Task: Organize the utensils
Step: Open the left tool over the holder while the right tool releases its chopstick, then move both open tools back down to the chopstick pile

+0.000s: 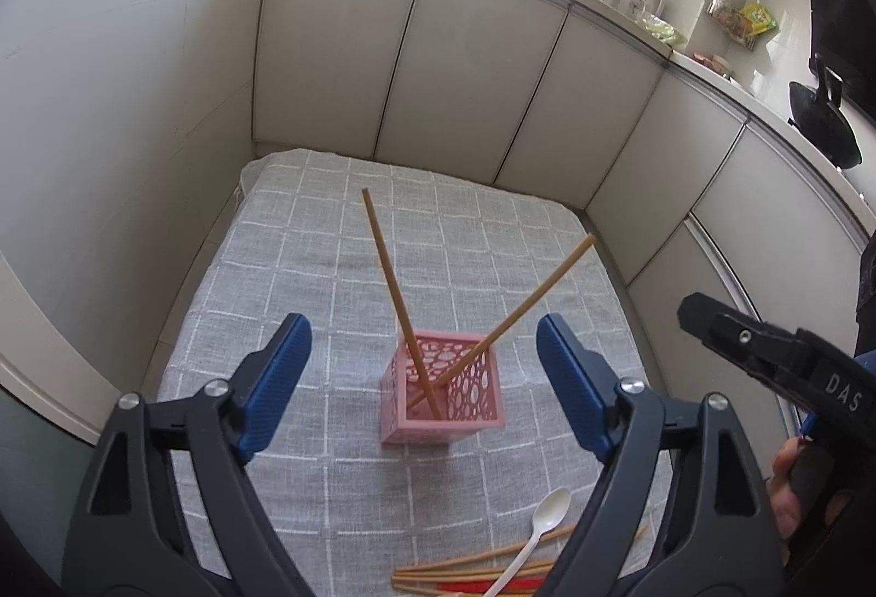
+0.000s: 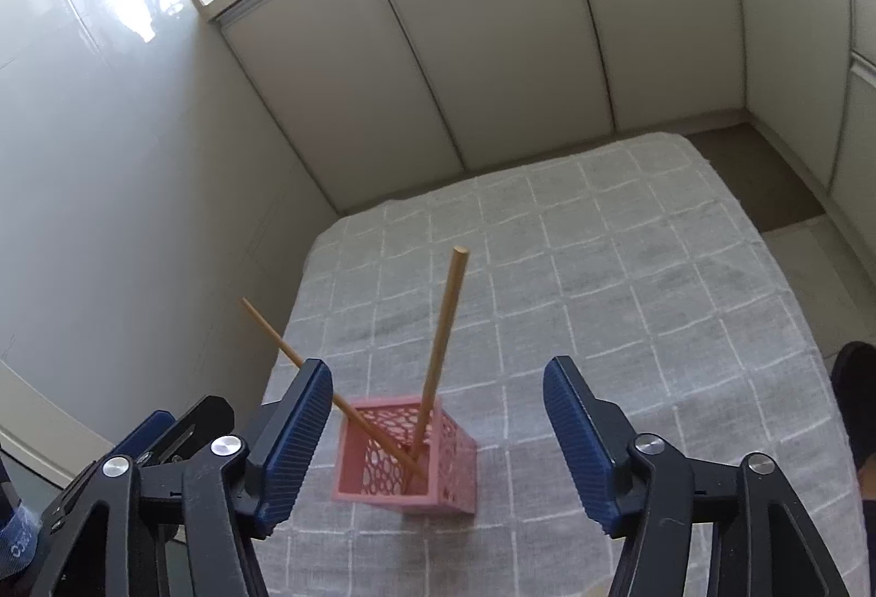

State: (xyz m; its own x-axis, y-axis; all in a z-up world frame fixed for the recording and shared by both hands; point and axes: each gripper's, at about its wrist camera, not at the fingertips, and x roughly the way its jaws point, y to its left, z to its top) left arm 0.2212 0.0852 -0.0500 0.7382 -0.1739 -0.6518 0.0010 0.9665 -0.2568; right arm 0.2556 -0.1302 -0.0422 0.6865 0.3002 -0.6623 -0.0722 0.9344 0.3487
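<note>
Both grippers' jaws gape empty above the grey checked tablecloth (image 1: 339, 268) beside white kitchen cabinets (image 1: 465, 71).

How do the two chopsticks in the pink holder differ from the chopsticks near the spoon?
The two chopsticks stand tilted inside the pink holder, crossing each other; the loose chopsticks lie flat on the tablecloth beside the white spoon. The standing pair is sorted, the flat ones not yet. Both look like the same tan sticks.
</note>
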